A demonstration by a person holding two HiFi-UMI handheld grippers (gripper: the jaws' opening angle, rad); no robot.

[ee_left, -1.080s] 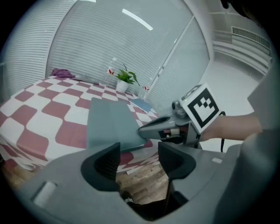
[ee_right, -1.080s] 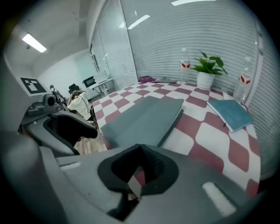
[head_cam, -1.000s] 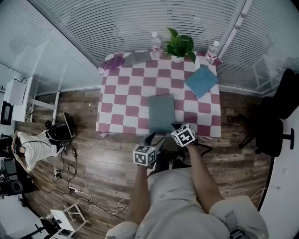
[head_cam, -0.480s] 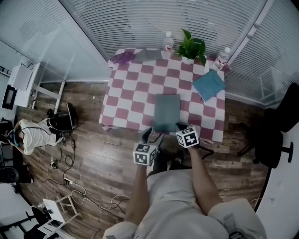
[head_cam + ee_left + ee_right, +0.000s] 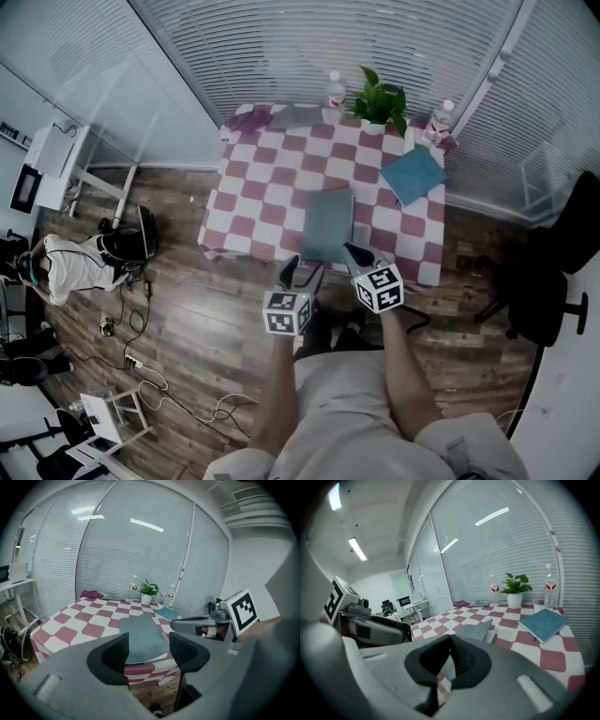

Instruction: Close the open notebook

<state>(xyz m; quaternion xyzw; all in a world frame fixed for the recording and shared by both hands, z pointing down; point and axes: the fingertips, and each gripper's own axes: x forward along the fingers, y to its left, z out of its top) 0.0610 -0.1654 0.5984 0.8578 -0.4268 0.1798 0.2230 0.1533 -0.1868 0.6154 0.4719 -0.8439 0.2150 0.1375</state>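
Notebook [image 5: 328, 225], grey-green, lies flat and closed on the checked worktop [image 5: 272, 187], just ahead of both grippers, with its near edge close to the worktop's front rim. The left gripper [image 5: 300, 274] hangs off that front edge, short of the cloth and touching nothing. In the left gripper view its jaws stand wide apart with only air between them, and the notebook [image 5: 140, 632] shows straight ahead beyond the gap. The right gripper [image 5: 354, 255] is just beside the left one, on its right, with its tip close to the notebook's near right corner. Its jaws are pressed together tip to tip with nothing caught in them, and the notebook [image 5: 476, 631] lies ahead of them. Farther ahead and to the right of the right gripper lies a blue book [image 5: 412, 174]. Well beyond both grippers, at the worktop's far edge, stands a potted plant [image 5: 380, 98] with a water bottle [image 5: 335, 89] to its left and a second bottle [image 5: 438, 120] to its right. A purple cloth [image 5: 248, 119] lies far ahead and left of the left gripper.
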